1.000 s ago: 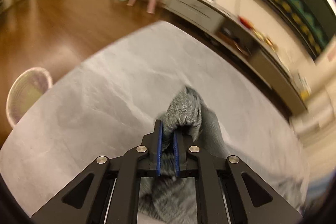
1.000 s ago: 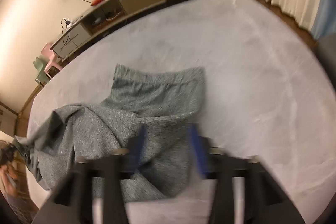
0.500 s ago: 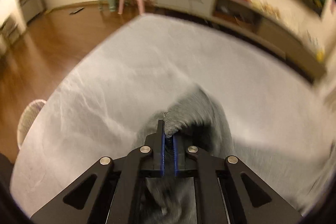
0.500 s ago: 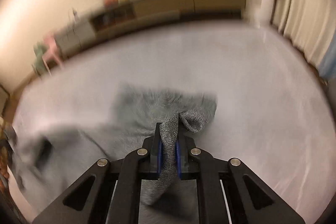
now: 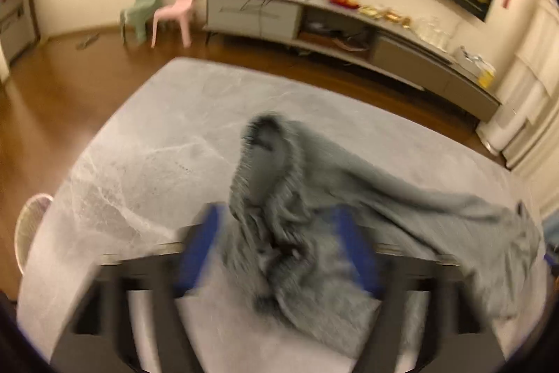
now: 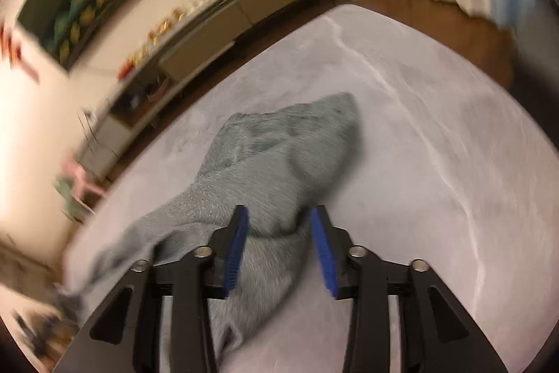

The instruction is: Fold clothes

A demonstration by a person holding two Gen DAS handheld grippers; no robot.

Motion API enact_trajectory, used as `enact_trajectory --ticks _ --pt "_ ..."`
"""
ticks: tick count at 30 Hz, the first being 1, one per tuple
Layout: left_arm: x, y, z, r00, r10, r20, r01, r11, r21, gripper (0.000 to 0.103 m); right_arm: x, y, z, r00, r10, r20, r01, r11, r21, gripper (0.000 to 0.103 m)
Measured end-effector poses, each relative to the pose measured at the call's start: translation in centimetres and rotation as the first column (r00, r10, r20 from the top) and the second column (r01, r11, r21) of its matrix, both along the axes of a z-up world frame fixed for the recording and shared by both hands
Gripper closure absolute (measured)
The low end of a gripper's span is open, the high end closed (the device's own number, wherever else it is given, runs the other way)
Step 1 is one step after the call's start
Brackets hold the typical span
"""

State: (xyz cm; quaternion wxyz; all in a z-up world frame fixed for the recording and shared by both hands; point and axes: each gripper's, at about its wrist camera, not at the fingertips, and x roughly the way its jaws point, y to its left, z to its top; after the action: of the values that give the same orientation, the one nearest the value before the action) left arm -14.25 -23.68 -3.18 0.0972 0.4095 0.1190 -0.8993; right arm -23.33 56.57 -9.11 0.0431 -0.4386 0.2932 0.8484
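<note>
Home living room, sideboard, pink chair

My tool is black with blue pads. The garment under it is heathered grey, on a pale grey marbled desk. Behind stand a pink chair and a mint-green chair.

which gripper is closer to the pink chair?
Left. The left gripper looks across the mat toward the pink chair on the floor beyond; from the right gripper it sits blurred at the far left edge.

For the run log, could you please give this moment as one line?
left tongs: just opened | right tongs: just opened | grey garment: released, crumpled on table
</note>
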Motion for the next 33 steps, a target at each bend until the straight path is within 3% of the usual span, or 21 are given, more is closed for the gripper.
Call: enact_trajectory --ticks 1,3,6,9,12,14,15,17,20,23,26,28,30,33 --pt "0.8 1.2 0.3 0.999 -0.041 -0.006 0.041 0.999 0.001 0.024 1.0 0.7 0.0 1.000 -0.020 -0.006 0.020 0.999 -0.039 0.042" --pt "2.1 3.8 0.5 0.990 -0.144 -0.008 0.144 0.989 0.010 0.024 1.8 1.3 0.1 1.000 -0.018 -0.010 0.017 0.997 -0.073 0.042" --pt "2.6 9.3 -1.4 0.939 -0.338 0.057 0.339 0.941 0.000 0.023 0.9 -0.3 -0.6 0.998 0.061 0.003 -0.060 0.996 -0.062 0.040" --pt "1.9 13.1 -4.9 0.919 -0.358 0.166 0.377 0.920 -0.104 0.023 0.0 -3.6 -2.0 0.987 0.152 0.044 -0.151 0.988 -0.022 0.039" --pt "1.0 13.4 -7.0 0.917 -0.347 0.195 0.376 0.916 -0.140 0.024 -1.0 -6.2 -3.4 0.975 0.203 0.084 -0.208 0.977 0.049 0.039" --pt "0.6 13.4 -7.6 0.914 -0.350 0.204 0.382 0.912 -0.149 0.024 -1.8 -7.7 -4.2 0.969 0.224 0.103 -0.235 0.965 0.118 0.054" --pt "0.3 13.4 -8.0 0.912 -0.351 0.210 0.385 0.911 -0.148 0.043 -2.1 -8.2 -4.3 0.968 0.227 0.104 -0.242 0.958 0.157 0.080" --pt "-0.4 12.7 -8.8 0.907 -0.351 0.231 0.385 0.914 -0.124 0.095 -2.2 -8.5 -3.3 0.972 0.227 0.068 -0.236 0.955 0.180 0.089" --pt "-0.9 11.0 -7.2 0.936 -0.310 0.170 0.332 0.934 -0.128 0.098 -2.2 -8.8 -1.2 0.976 0.218 -0.016 -0.210 0.957 0.201 0.092" --pt "0.4 7.5 -1.7 0.973 -0.232 0.001 0.231 0.969 -0.082 0.098 -0.2 -8.6 3.3 0.969 0.205 -0.135 -0.177 0.965 0.194 0.094" --pt "3.6 2.3 3.5 0.984 -0.105 -0.147 0.104 0.995 -0.012 0.099 3.9 -9.1 8.4 0.938 0.212 -0.273 -0.146 0.959 0.243 0.094" --pt "6.5 -1.7 5.8 0.977 -0.008 -0.212 0.017 0.999 0.039 0.099 8.1 -10.2 11.5 0.897 0.249 -0.366 -0.143 0.945 0.293 0.094" --pt "9.4 -5.7 6.0 0.968 0.110 -0.226 -0.094 0.992 0.082 0.098 13.3 -11.9 13.2 0.855 0.309 -0.417 -0.164 0.923 0.348 0.094" --pt "13.2 -11.1 3.0 0.958 0.255 -0.133 -0.234 0.960 0.153 0.094 19.6 -13.5 11.1 0.867 0.389 -0.311 -0.254 0.882 0.397 0.092"
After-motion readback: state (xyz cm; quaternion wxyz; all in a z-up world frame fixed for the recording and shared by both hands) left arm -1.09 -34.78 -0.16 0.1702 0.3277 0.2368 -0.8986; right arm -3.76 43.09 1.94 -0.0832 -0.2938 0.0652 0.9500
